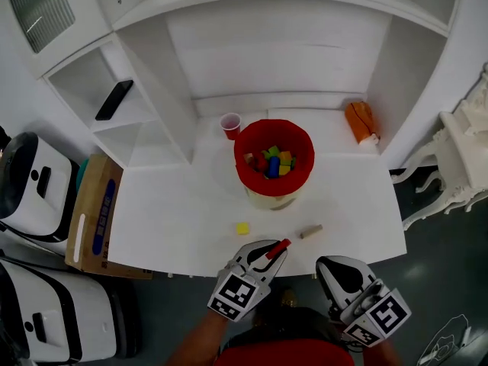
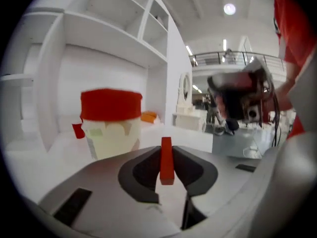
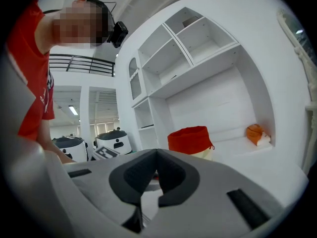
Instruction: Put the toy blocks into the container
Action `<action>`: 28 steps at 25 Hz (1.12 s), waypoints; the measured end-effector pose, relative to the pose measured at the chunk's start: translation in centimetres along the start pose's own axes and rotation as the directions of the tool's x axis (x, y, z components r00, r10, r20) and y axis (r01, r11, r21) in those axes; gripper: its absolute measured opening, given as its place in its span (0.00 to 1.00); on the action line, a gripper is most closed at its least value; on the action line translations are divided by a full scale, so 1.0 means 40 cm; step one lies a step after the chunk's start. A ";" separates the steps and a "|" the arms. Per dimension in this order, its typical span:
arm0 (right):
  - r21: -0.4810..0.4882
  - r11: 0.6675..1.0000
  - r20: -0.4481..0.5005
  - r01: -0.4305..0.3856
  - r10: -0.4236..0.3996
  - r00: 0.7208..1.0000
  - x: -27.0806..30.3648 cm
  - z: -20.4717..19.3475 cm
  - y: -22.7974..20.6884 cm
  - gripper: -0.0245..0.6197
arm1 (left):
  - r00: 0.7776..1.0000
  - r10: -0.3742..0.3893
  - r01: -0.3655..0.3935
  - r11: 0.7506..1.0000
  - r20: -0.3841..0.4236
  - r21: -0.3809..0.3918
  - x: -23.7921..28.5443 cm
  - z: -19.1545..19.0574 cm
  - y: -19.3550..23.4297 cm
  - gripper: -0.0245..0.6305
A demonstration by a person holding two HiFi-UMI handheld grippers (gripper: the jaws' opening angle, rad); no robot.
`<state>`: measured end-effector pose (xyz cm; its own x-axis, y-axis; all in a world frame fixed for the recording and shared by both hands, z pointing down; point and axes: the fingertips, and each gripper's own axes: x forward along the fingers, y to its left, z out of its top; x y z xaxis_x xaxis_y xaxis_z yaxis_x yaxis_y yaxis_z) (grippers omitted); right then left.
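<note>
Already several blocks lie in the red-rimmed container (image 1: 242, 149), while the left gripper (image 1: 275, 252) pinches a red block (image 2: 166, 161) at the table's (image 1: 168, 219) front edge, the right gripper (image 1: 328, 267) is pressed together empty, and a yellow block (image 1: 242, 228) and a tan block (image 1: 309, 232) remain out.

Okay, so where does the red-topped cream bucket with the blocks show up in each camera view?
Head view: the red-topped cream bucket sits at the centre, slightly above the middle.
Left gripper view: left of centre, at mid-height.
Right gripper view: right of centre, below the middle.
Shared landmark: the orange object, right of the bucket in all three.
</note>
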<state>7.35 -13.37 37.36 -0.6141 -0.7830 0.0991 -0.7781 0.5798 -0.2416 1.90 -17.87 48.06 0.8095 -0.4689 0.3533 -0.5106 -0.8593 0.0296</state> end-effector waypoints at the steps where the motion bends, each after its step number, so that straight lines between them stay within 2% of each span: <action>1: 0.003 1.000 0.004 -0.008 0.008 1.000 0.005 0.004 -0.004 0.06 | 0.997 0.026 -0.023 0.999 0.077 -0.035 -0.021 0.065 0.009 0.19; 4: 0.003 0.999 0.012 -0.042 0.042 0.999 0.020 0.019 -0.011 0.06 | 0.959 0.116 -0.093 0.991 0.257 -0.101 -0.070 0.249 0.070 0.19; 6: 0.000 0.998 0.017 -0.066 0.066 0.998 0.028 0.027 -0.012 0.06 | 0.936 0.168 -0.142 0.984 0.308 -0.106 -0.078 0.341 0.127 0.19; 9: 0.007 0.997 0.028 -0.079 0.078 0.997 0.040 0.038 -0.021 0.06 | 0.923 0.235 -0.219 0.972 0.306 -0.085 -0.060 0.427 0.226 0.19; 14: 0.004 0.998 0.035 -0.055 0.055 0.998 0.056 0.050 -0.043 0.06 | 0.933 0.289 -0.272 0.957 0.217 -0.105 -0.004 0.442 0.359 0.19; 16: 0.009 0.999 0.028 -0.039 0.039 0.999 0.061 0.046 -0.058 0.06 | 0.936 0.287 -0.268 0.956 0.202 -0.116 0.006 0.436 0.381 0.21; 17: 0.012 0.999 0.023 -0.031 0.031 0.999 0.063 0.041 -0.067 0.06 | 0.938 0.279 -0.257 0.958 0.204 -0.125 0.009 0.435 0.384 0.24; 19: 0.015 1.000 0.007 -0.016 0.016 1.000 0.067 0.030 -0.091 0.07 | 0.942 0.254 -0.228 0.964 0.219 -0.137 0.013 0.439 0.378 0.30; 21: -0.006 1.000 -0.022 -0.005 0.005 1.000 0.075 0.013 -0.115 0.08 | 0.941 0.225 -0.197 0.972 0.252 -0.131 0.009 0.451 0.360 0.30; 22: -0.031 1.000 -0.046 -0.006 0.005 0.999 0.081 0.001 -0.126 0.08 | 0.938 0.213 -0.184 0.975 0.274 -0.127 0.001 0.458 0.346 0.25; 23: -0.061 0.998 -0.078 -0.012 0.007 0.997 0.087 -0.014 -0.137 0.10 | 0.933 0.203 -0.172 0.977 0.298 -0.125 -0.010 0.464 0.330 0.13; 24: -0.095 0.995 -0.117 -0.021 0.010 0.993 0.093 -0.033 -0.149 0.14 | 0.928 0.189 -0.157 0.980 0.321 -0.123 -0.022 0.467 0.310 0.08; 28: -0.213 0.972 -0.295 -0.096 0.029 0.955 0.112 -0.132 -0.204 0.22 | 0.923 0.112 -0.079 0.991 0.369 -0.104 -0.061 0.451 0.201 0.06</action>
<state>10.25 -20.39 44.88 -0.6482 -0.6641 0.3726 -0.7260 0.6866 -0.0391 1.04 -27.34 30.57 0.7967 -0.6042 -0.0158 -0.6000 -0.7938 0.0988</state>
